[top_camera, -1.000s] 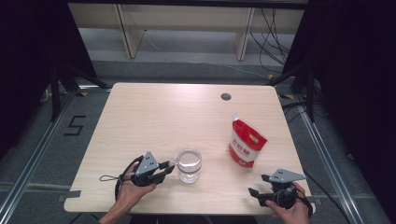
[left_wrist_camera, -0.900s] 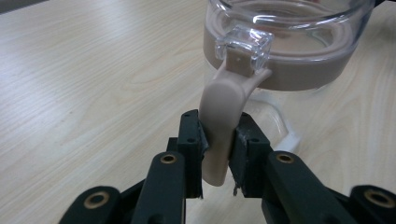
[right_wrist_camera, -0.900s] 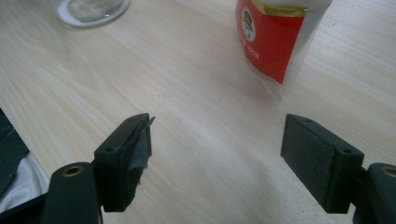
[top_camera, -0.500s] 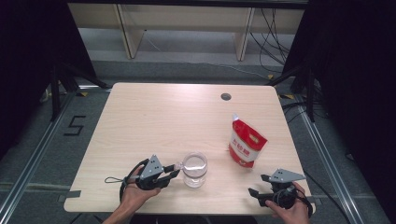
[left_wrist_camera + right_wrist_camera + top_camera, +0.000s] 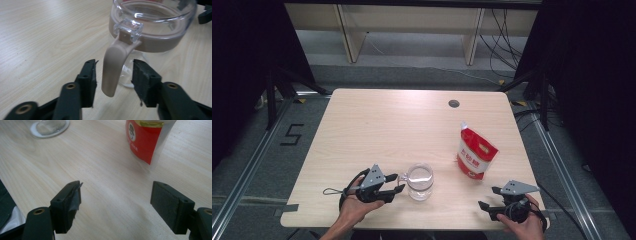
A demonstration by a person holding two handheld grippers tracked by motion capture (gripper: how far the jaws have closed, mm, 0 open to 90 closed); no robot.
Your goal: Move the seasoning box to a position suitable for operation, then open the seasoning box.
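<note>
- The jug [image 5: 419, 181] stands near the table's [image 5: 412, 125] front edge, its handle [image 5: 113, 72] between the left gripper's [image 5: 401, 183] jaws.
- Those jaws have just been opening; both pads stand clear of the handle.
- Risk: a sideways pull-out could catch the handle and tip the jug.
- The right gripper [image 5: 486, 197] gapes wide, empty, near the pouch [image 5: 475, 153].

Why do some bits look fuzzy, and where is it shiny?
In the left gripper view the clear glass jug with a beige handle is soft and blurry at its rim, where white glare streaks sit. In the right gripper view the red and white pouch is slightly fuzzy too. In the high view the pale wooden table is evenly lit, with dark surroundings.
</note>
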